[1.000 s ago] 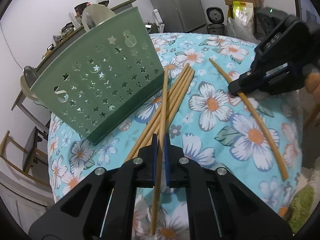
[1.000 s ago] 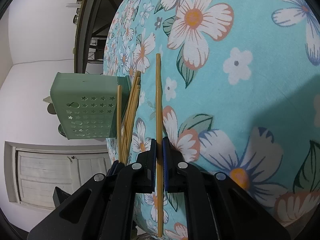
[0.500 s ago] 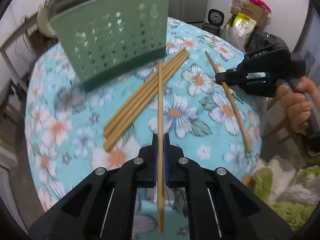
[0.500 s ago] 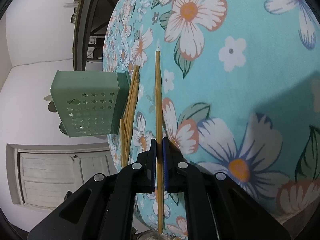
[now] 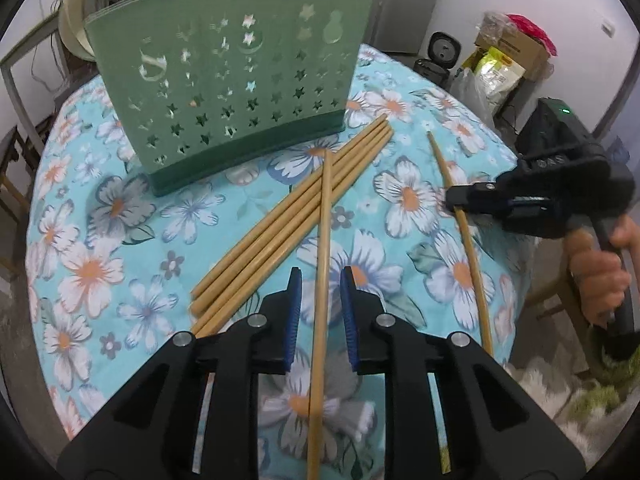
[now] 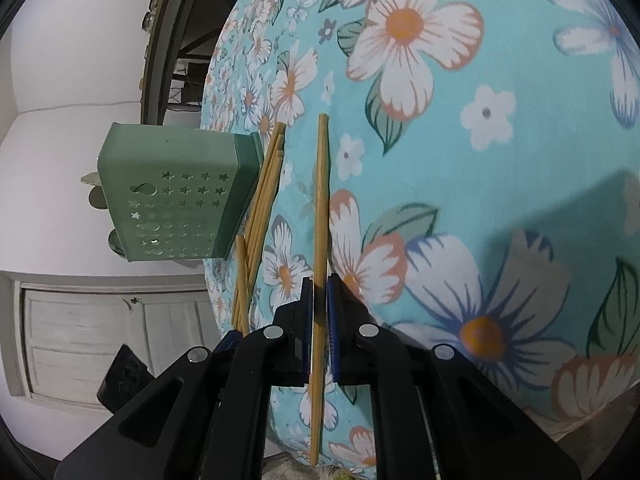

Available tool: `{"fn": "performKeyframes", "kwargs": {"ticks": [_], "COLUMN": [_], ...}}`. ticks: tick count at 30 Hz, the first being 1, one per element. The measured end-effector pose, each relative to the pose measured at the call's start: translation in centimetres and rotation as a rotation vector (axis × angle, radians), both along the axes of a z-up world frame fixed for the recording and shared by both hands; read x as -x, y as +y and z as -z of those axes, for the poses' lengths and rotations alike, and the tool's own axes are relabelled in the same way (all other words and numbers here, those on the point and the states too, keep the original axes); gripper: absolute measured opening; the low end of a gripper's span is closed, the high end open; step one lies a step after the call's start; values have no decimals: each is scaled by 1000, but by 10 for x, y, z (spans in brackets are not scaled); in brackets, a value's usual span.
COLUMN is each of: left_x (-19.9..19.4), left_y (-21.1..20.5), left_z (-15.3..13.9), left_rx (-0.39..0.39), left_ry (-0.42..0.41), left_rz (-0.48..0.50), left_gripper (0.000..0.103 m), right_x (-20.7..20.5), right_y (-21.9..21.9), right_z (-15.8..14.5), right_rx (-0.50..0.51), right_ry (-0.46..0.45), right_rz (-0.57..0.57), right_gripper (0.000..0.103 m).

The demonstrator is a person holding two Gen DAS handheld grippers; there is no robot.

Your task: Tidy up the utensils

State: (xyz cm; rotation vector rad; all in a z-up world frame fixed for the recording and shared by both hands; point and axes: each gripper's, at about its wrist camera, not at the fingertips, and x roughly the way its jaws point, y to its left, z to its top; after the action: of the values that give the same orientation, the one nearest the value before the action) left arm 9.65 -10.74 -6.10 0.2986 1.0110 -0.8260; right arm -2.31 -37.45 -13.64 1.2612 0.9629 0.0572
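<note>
Left hand-held gripper (image 5: 319, 312) spread around a loose chopstick; right hand-held gripper (image 6: 319, 320) clamped on another.
The left's long bamboo chopstick (image 5: 324, 240) leans across the bundle of bamboo chopsticks (image 5: 292, 220) just before the green star-perforated plastic utensil basket (image 5: 236, 92) on the floral-clothed table (image 5: 100, 240); the right's slender bamboo chopstick (image 6: 321, 200) lies beside them, probably for gathering.
</note>
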Motion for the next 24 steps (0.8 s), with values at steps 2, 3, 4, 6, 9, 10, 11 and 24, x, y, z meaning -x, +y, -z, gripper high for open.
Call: {"fn": "performKeyframes", "kwargs": {"ticks": [2, 3, 4, 6, 9, 10, 11, 24], "left_x": [-6, -9, -10, -14, -19, -20, -21, -36], "left_y": [-6, -9, -12, -19, -30, -33, -37, -69], "left_z": [4, 5, 6, 8, 10, 10, 11, 17], "left_rx": [12, 15, 14, 7, 7, 7, 5, 7], "left_ry": [25, 32, 33, 31, 40, 43, 45, 65], "left_rz": [-8, -11, -11, -7, -2, -1, 0, -14], "left_gripper": [18, 18, 18, 18, 18, 18, 18, 18], "right_x": [-4, -6, -8, -14, -21, -24, -26, -48], "right_y": [-2, -3, -4, -6, -7, -9, -10, -18], "right_z": [-2, -3, -4, -6, -8, -9, -9, -11], "right_rx": [15, 23, 30, 51, 83, 90, 96, 166], "right_ry": [1, 1, 1, 2, 0, 0, 1, 0], "right_rz": [-2, -3, -5, -9, -11, -9, -7, 26], "right_gripper": [10, 10, 11, 12, 12, 12, 12, 11]}}
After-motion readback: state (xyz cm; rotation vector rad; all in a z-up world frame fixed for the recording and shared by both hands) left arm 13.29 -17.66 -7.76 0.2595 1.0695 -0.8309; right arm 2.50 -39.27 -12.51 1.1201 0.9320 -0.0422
